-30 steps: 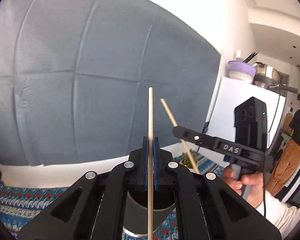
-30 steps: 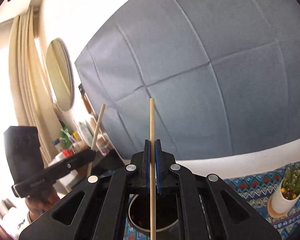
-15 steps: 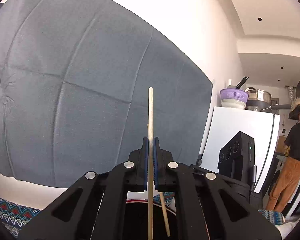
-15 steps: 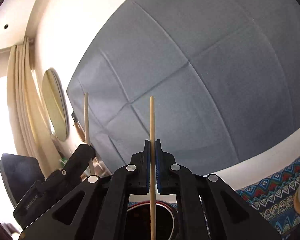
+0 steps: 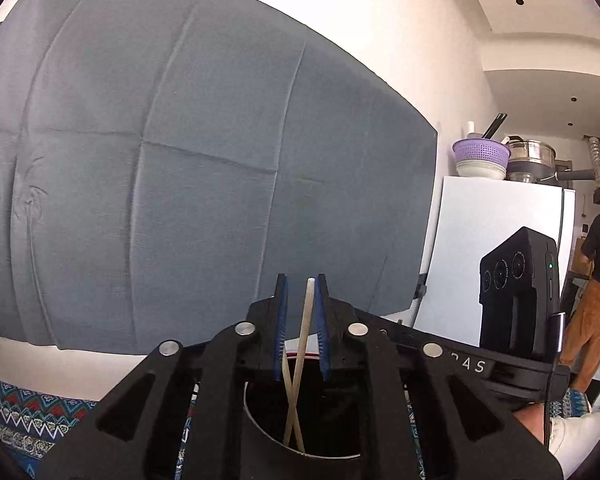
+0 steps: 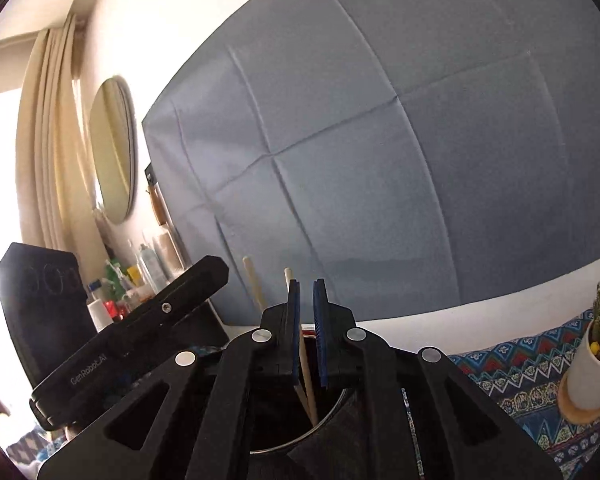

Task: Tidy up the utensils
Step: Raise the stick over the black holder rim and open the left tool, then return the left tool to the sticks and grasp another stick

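Wooden chopsticks (image 5: 300,360) found near upright, tops up, crossing low inside the dark cup (image 5: 260,432). Jaws of left gripper (image 5: 300,288) caught opening, one chopstick loose between them. Jaws of right gripper (image 6: 305,288) likewise opening, a chopstick slanting between. Cup set on patterned bench (image 5: 4,412).

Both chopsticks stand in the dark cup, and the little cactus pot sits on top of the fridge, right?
Not quite. The chopsticks do stand in the cup, but the cactus pot sits on a coaster on the patterned cloth, not on the fridge. The right wrist view shows it.
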### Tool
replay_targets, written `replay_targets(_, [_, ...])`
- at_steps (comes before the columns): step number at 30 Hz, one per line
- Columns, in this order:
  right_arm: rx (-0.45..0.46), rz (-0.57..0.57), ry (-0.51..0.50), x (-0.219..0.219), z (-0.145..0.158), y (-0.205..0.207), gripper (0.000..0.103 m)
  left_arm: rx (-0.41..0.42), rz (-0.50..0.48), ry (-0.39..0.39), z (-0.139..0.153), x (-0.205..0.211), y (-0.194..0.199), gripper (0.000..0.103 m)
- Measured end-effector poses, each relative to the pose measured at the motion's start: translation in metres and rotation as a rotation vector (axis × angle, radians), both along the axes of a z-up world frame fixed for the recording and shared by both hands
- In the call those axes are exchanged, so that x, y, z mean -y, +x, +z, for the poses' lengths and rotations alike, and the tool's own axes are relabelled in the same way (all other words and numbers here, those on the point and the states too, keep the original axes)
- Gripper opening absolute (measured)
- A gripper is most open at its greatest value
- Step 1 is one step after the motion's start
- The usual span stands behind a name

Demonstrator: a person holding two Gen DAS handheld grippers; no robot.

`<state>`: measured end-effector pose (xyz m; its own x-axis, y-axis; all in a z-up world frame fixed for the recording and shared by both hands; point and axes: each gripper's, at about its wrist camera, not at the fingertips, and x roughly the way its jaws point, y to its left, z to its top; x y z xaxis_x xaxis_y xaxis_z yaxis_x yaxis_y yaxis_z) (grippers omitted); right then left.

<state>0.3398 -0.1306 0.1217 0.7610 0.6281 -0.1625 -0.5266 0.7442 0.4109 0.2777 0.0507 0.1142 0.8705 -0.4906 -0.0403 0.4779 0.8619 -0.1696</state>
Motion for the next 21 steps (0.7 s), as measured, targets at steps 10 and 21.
replay_targets(10, [-0.037, -0.067, -0.014, 0.025, 0.015, -0.017, 0.028, -0.049, 0.097, -0.011, 0.021, -0.028, -0.029, 0.077])
replay_targets(21, [-0.087, -0.140, -0.085, 0.045, 0.041, -0.057, 0.082, -0.071, 0.206, 0.023, 0.040, -0.040, -0.073, 0.097])
